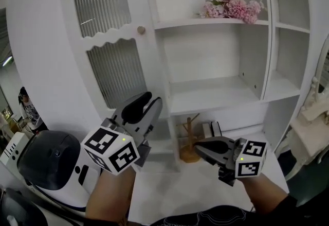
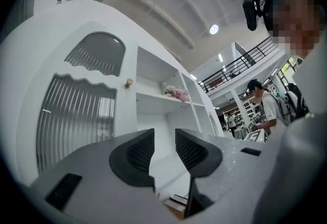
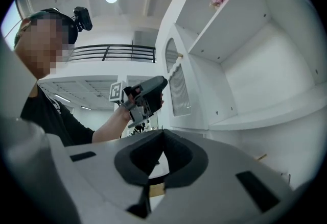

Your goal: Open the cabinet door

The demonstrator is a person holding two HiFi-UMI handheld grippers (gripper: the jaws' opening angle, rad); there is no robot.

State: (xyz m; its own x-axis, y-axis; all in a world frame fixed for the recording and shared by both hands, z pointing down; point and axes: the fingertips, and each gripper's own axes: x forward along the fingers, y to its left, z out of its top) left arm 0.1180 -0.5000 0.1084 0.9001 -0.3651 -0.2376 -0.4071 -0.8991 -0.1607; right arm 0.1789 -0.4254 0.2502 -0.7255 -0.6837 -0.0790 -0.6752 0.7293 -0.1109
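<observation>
The cabinet door [image 1: 110, 73] looks shut, with its little round knob [image 1: 141, 30] up high. The left gripper [image 1: 153, 100] is below the knob, with its fingers apart and empty. The right gripper [image 1: 199, 146] waits low, fingers together. I think the left one must go up, pinch the knob and pull.

— Where does the head view sit?
— Above, looking steeply down at the white cabinet [image 1: 205, 55], near.
— And the gripper views?
— Low, tilted up at it; all three share the pink flowers [image 1: 234, 7].
</observation>
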